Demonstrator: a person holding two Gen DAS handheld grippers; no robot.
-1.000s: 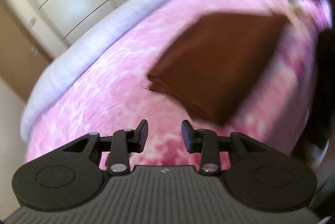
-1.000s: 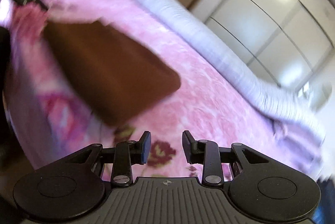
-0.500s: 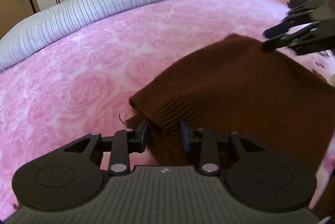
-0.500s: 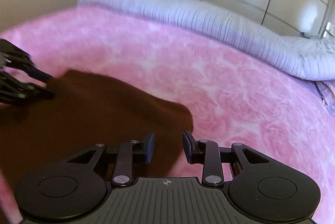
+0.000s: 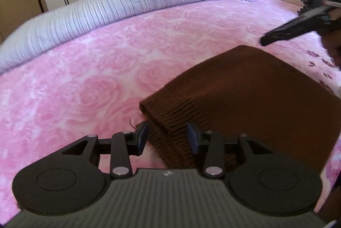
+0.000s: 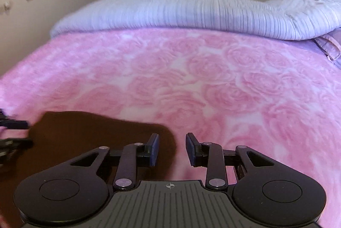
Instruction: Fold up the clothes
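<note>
Brown knit lying folded on the rose-patterned bed as two grippers are hovering at its edges

The brown sweater (image 5: 255, 104), a soft knit with a ribbed band along its near-left corner, is lying as a flat, layered rectangle close to the near edge of the bed, suggesting most of the folding is done and only a final fold or tidying is remaining. The left gripper (image 5: 167, 137) is standing with its jaws apart, straddling the ribbed corner without pinching it; the right gripper (image 6: 171, 149) is likewise gaping, with nothing between its pads, beside the garment's rounded far-right corner, though that view is blurred and the contact is hard to judge. The plush pink blanket (image 5: 89, 83) is carrying a rose relief, and a striped lilac duvet (image 5: 119, 8) is bunching along the far edge.
</note>
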